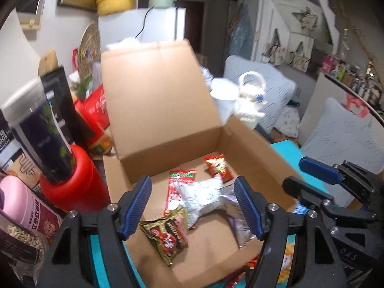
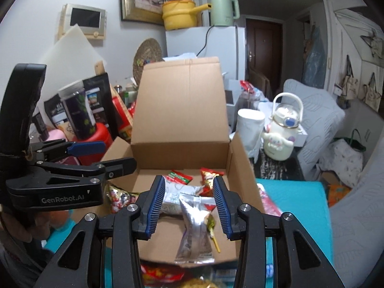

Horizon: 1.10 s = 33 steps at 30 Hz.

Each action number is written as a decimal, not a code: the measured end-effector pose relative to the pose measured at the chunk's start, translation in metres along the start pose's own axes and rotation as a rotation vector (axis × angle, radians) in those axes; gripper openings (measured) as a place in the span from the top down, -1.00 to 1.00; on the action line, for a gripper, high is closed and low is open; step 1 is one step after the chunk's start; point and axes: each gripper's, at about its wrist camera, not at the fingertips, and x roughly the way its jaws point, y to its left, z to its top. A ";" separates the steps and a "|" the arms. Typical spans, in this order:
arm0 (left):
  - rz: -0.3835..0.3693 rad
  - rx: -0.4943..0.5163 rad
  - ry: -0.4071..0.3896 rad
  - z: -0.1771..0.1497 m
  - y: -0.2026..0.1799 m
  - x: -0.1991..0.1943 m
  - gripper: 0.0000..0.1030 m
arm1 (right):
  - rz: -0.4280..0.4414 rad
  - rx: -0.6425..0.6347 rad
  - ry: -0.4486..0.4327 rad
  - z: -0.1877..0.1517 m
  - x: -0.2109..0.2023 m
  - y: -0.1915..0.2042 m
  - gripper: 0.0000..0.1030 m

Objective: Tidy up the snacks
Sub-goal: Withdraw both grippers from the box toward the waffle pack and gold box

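Note:
An open cardboard box [image 1: 168, 132] stands on the teal surface with its lid up. Inside lie a dark green and red packet [image 1: 165, 237], a long red and green packet [image 1: 178, 187], a white packet [image 1: 204, 196], a small red packet [image 1: 218, 168] and a silver packet [image 2: 194, 230]. My left gripper [image 1: 194, 206] hovers over the box's near left part, open and empty. My right gripper [image 2: 189, 206] hangs above the silver packet, open, its pads clear of the packet. Each gripper shows in the other's view: the right gripper [image 1: 312, 175], the left gripper [image 2: 96, 153].
Left of the box stand a red canister [image 1: 72, 187], a dark tube [image 1: 40, 134] and a pink tin [image 1: 21, 204]. A cream character bottle [image 2: 280, 134] and a white roll [image 2: 249, 127] stand to the right. More snack packets [image 2: 163, 273] lie before the box, and another packet [image 2: 120, 196] beside it.

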 end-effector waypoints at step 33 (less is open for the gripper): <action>-0.253 0.256 -0.094 -0.060 -0.130 -0.084 -0.38 | -0.241 0.152 -0.055 -0.093 -0.164 -0.017 0.09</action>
